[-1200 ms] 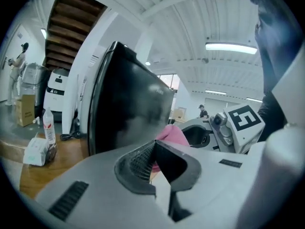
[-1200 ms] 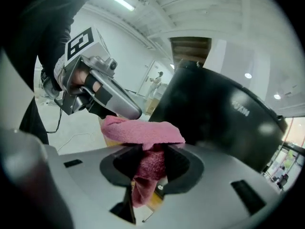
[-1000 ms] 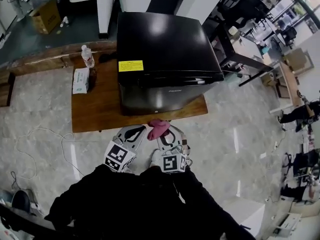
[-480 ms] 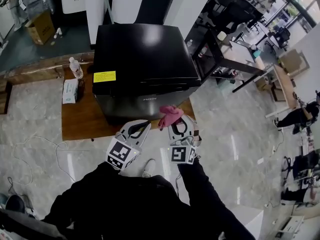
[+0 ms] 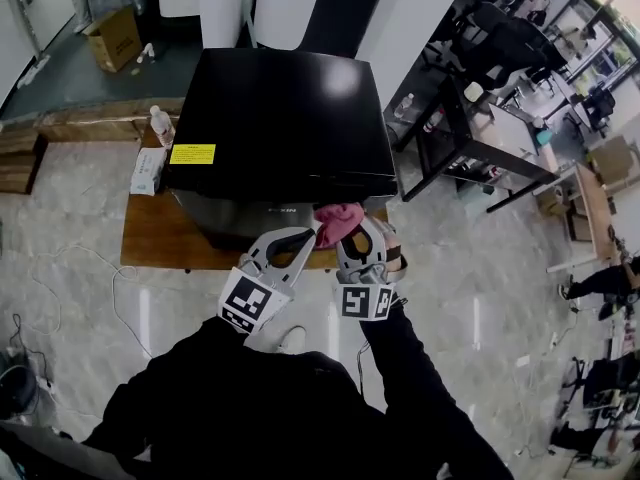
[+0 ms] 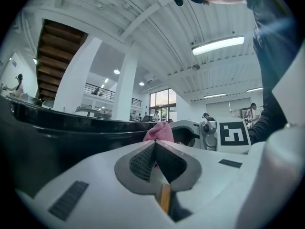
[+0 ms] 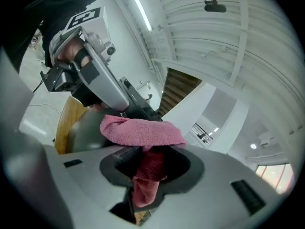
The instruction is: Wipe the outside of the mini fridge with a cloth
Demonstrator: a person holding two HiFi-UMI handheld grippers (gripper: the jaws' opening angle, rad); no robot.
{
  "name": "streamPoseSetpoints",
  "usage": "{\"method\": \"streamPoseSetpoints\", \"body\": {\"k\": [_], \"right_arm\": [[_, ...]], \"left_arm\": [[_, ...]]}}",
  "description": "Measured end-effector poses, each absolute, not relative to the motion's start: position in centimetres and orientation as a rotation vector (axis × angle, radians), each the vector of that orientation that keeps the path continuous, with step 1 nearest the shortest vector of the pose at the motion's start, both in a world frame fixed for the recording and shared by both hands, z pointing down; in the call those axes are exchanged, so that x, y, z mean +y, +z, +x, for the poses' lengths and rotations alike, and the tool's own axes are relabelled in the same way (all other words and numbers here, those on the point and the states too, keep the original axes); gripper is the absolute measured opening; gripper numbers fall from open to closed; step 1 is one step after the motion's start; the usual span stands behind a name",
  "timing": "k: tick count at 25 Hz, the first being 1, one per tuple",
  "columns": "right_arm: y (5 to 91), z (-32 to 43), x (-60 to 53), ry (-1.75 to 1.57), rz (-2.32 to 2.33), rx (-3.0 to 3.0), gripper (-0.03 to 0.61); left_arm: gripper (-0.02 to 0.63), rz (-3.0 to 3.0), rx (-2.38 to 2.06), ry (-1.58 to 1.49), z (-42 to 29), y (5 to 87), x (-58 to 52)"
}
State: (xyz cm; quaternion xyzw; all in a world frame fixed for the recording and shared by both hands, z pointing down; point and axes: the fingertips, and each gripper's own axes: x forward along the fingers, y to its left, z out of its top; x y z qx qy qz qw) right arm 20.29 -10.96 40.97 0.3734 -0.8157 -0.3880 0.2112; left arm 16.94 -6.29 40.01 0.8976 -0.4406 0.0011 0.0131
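1. Head view: one mini fridge (image 5: 280, 108) stands on the wooden bench (image 5: 160, 240) and covers its right end. One pink cloth (image 5: 338, 221) is up at the top front edge of the fridge, above the bench's near edge. We cannot tell whether it touches yet. We count two grippers, with the left gripper (image 5: 303, 234) just beside the right gripper (image 5: 362, 230). One water bottle (image 5: 161, 125) and one tissue pack (image 5: 147, 171) sit at the bench's left end.

2. Left gripper view: the jaws are pressed together with nothing between them. The cloth shows beyond their tips and the dark fridge is to the left. We judge this gripper idle, and it should stay off the surface being wiped.

3. Right gripper view: the jaws are clamped on the cloth, one fold running down between them and the rest bunched over the tips. To wipe well, we would press that bunched pad flat on the door. We would then sweep in overlapping passes and keep the hard jaws off the glossy finish.
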Motion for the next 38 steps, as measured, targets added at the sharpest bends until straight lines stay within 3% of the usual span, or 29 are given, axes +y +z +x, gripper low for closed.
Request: {"method": "streamPoseSetpoints", "body": {"k": [11,38], "right_arm": [[50.4,19.6,-11.6,-1.055,0.818,-2.346,0.129],[83.1,18.9,-13.0,-0.298,0.507,-2.138,0.124]], "left_arm": [[0.006,2.597,-1.485,0.056,18.0,47.2,-8.4],[0.006,2.214,-1.367,0.457,17.7,78.6,-11.3]]}}
